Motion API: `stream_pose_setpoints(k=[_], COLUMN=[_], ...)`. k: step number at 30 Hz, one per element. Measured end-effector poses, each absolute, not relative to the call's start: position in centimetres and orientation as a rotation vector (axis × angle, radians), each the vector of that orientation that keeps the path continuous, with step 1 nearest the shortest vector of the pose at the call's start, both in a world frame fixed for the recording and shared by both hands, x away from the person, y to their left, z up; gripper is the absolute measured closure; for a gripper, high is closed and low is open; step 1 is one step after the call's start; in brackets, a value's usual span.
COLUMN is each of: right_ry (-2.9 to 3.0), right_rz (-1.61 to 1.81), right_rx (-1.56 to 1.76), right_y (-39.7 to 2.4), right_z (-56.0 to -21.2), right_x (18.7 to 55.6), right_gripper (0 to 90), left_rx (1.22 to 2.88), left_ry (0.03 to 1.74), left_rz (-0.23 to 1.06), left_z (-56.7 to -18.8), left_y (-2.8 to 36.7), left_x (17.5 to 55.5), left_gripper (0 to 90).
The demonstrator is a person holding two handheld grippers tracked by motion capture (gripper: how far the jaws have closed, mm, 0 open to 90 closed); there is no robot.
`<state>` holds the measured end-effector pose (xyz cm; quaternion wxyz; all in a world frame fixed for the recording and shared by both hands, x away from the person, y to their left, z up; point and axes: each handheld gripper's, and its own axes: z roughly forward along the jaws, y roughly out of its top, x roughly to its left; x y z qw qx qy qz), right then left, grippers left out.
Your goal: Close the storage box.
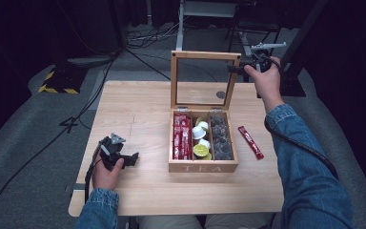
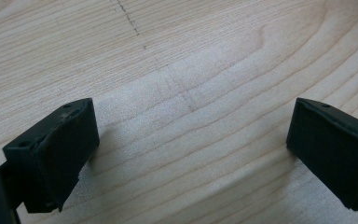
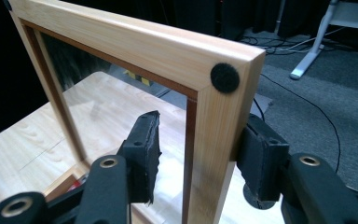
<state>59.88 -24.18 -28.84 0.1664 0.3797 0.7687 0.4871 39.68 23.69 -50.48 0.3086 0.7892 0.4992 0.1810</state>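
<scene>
Wooden lid (image 3: 214,121) stands between the right gripper (image 3: 200,154) pads, loosely; it may slip and slam. Left gripper (image 2: 191,154) rests wide open.

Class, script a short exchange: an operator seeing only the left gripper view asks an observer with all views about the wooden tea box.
Operator: I see bare table between my left tongs. Where's the box?
Observer: The tea box stands open to their right.
Operator: And the right tongs?
Observer: They straddle the side rail of the upright lid, with one pad off it.
</scene>
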Motion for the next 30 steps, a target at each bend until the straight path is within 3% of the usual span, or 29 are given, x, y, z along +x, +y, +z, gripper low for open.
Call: stream_pose_setpoints(k=[20, 25, 30], right_ry=[2.278, 2.310, 2.335], right_rz=[1.371, 1.345, 1.309], right_rx=[0.954, 0.958, 0.937], right_y=[-24.4, -24.4, -24.2], right_z=[-27.6, -27.9, -28.1], right_x=[52.7, 51.8, 50.7], right_gripper=[51.0, 44.5, 43.7], left_rx=[2.084, 2.084, 2.084], left_ry=[1.322, 1.322, 1.322], left_rz=[0.478, 0.478, 0.477], left_z=[-50.5, -50.5, -50.5], left_y=[23.7, 23.7, 23.7], left_x=[39.7, 39.7, 39.7], left_gripper=[2.5, 2.5, 2.5])
